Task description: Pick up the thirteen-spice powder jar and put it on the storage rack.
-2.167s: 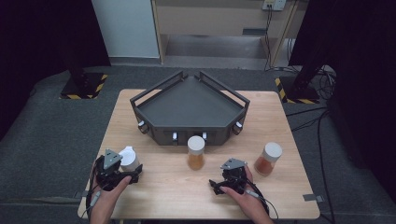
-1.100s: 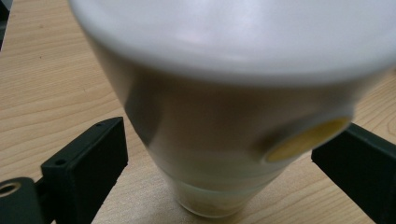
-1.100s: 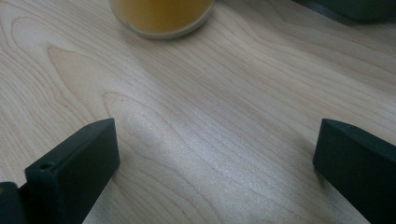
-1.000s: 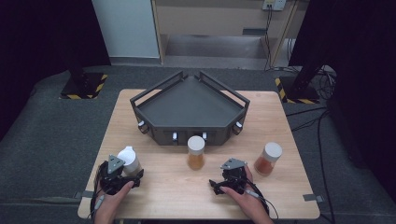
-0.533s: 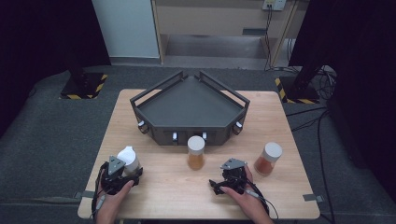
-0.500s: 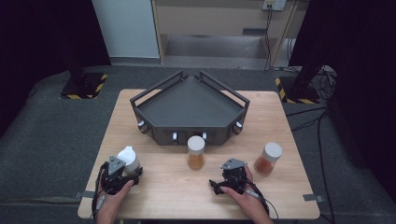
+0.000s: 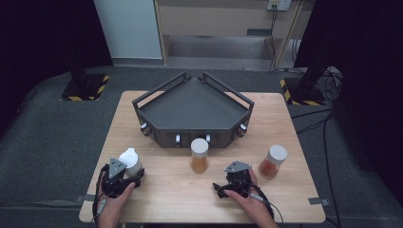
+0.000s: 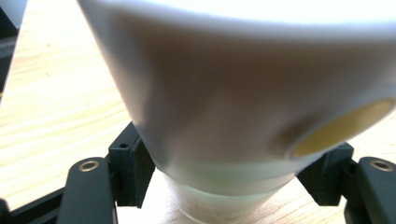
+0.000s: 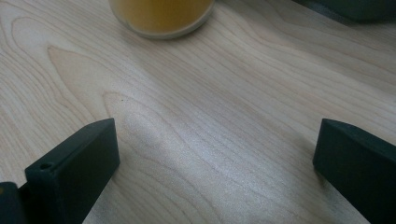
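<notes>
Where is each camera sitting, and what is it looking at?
High view: sits above the person's side, looking forward and down on the table; both hands hold the left gripper and right gripper.
Left gripper view: rides the left gripper, looking along its jaws shut on the white jar.
Right gripper view: rides the right gripper, looking along its open jaws over bare wood toward the yellow jar.
Shared: the white jar and yellow jar also show from above.
</notes>
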Tool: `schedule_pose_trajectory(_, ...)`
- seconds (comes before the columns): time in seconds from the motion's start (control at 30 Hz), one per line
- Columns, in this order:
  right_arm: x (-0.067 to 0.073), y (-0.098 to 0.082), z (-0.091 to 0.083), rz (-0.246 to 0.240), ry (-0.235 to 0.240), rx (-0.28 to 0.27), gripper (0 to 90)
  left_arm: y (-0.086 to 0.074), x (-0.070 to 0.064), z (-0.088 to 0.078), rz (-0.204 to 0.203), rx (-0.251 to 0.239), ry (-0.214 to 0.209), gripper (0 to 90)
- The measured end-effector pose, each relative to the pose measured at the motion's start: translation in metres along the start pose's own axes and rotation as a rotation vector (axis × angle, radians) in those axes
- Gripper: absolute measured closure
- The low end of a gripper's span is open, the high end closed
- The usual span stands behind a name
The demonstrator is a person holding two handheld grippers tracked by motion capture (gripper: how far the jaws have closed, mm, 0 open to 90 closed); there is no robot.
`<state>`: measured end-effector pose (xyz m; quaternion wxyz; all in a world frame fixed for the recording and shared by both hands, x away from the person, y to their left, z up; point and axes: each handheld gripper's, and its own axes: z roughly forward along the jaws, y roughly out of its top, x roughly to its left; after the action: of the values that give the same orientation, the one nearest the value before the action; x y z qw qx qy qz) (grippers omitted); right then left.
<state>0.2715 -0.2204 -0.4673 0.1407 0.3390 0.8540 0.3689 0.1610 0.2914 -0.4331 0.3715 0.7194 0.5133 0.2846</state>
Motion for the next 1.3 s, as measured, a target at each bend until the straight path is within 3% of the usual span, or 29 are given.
schedule_pose_trajectory(0.27,0.0,0.0,0.0,0.0,0.0,0.0,0.4,0.008,0.006,-0.003,0.039,0.011,-0.046,29.1)
schedule_pose_trajectory(0.77,0.0,0.0,0.0,0.001,0.0,0.0,0.4,0.025,0.011,0.009,0.131,-0.011,-0.118,29.1)
schedule_pose_trajectory(1.3,0.0,0.0,0.0,0.0,0.0,0.0,0.4,0.044,0.021,0.017,0.17,-0.017,-0.174,29.1)
